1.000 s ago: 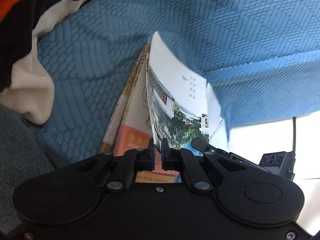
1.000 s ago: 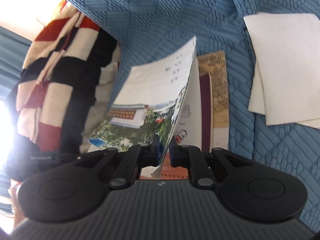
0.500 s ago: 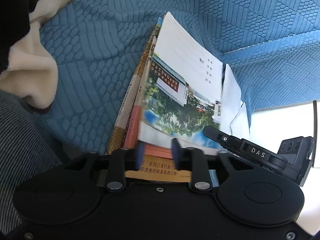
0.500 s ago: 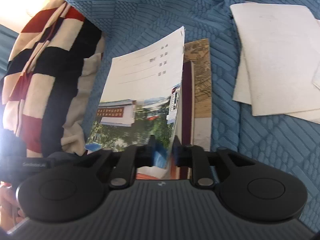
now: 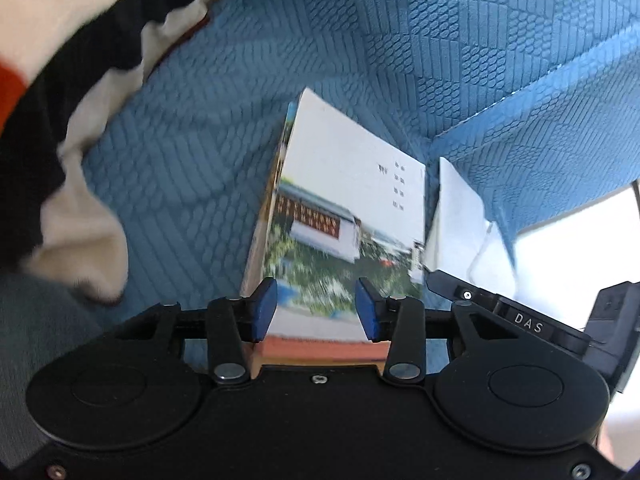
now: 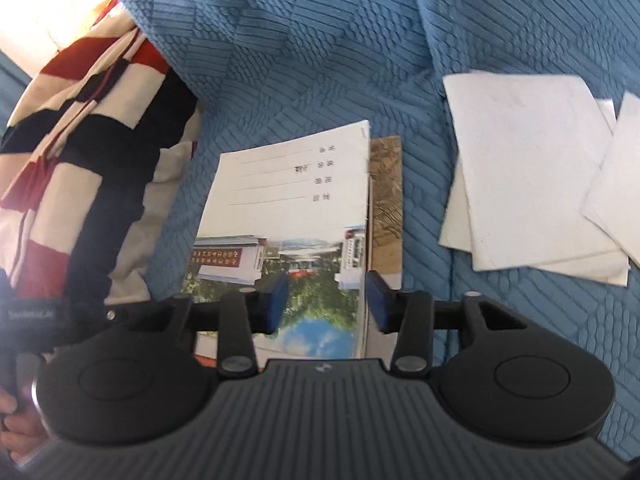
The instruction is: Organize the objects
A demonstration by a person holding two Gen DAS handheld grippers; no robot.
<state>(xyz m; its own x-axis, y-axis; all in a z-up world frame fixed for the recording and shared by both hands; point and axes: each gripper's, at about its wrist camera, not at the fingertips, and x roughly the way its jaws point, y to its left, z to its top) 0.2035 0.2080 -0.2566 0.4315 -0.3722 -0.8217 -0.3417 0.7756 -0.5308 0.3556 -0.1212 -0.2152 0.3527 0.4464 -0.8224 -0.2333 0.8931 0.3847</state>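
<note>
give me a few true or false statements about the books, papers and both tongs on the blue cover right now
1. The left tongs are shut on the notebook. False: their jaws stand apart and grip nothing.
2. The notebook with the photo cover lies on top of the stack of books. True.
3. The right tongs are open. True.
4. The loose white papers lie on top of the notebook. False: they lie apart from it on the blue bedcover, off to the right in the right wrist view.
5. A striped blanket in red, black and cream sits beside the stack. True.
</note>
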